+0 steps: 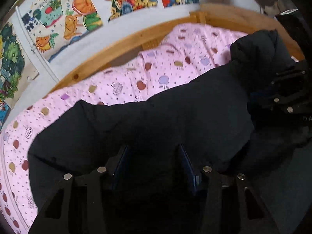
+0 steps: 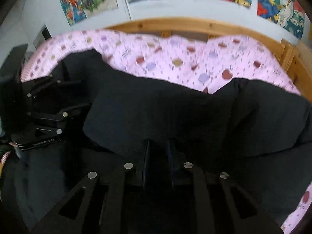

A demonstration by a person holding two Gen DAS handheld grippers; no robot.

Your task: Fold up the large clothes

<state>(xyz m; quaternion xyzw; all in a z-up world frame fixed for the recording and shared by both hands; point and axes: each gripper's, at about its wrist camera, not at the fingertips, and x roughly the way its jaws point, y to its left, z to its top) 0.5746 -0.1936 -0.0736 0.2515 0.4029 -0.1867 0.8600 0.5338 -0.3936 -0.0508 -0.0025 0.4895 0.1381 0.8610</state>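
A large black padded garment [image 1: 156, 120] lies across a bed with a pink apple-print sheet [image 1: 117, 81]. It also fills the right wrist view [image 2: 175, 113]. My left gripper [image 1: 154, 156] sits low over the garment with its fingers apart and black cloth between them. My right gripper [image 2: 158, 152] has its fingers close together with a fold of the garment between them. The right gripper also shows at the right edge of the left wrist view [image 1: 282, 95], and the left gripper at the left edge of the right wrist view [image 2: 48, 107].
A wooden bed frame [image 1: 120, 48] runs along the far side of the pink sheet [image 2: 195, 58] and shows in the right wrist view too [image 2: 175, 24]. Colourful cartoon posters [image 1: 78, 9] hang on the pale wall behind it.
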